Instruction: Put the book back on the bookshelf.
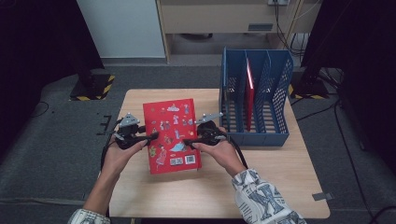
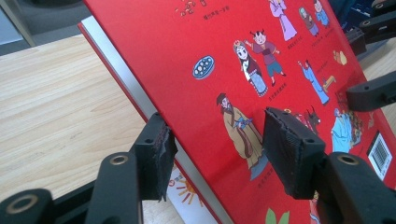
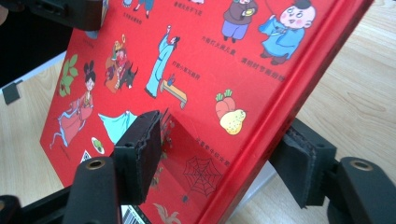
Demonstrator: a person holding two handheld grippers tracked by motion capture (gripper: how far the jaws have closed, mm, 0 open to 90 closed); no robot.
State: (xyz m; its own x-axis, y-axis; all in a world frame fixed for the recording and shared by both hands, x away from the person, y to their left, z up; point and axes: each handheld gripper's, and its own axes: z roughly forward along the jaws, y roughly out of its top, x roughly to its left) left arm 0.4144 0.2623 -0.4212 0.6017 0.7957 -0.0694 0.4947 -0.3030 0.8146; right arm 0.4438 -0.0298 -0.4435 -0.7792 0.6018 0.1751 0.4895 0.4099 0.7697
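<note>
I have the book (image 1: 172, 135) left of the rack (image 1: 254, 100), left gripper (image 1: 148, 136) and right gripper (image 1: 188, 141) clamped on its edges.

The book (image 1: 171, 135) has a glossy red card cover that catches the light, with smooth white paper page edges along its side. The table (image 1: 261, 186) is pale wood-grain laminate, smooth and matt. At two o'clock from the book, the file rack (image 1: 254, 135) is blue plastic with perforated mesh walls and a slight sheen. The left gripper (image 2: 215, 154) is matt black plastic with brass-coloured metal rivets; its pads (image 2: 287, 149) are rough, worn black foam. The right gripper (image 3: 224, 158) looks the same. The floor (image 1: 56, 140) is rough grey carpet.
</note>
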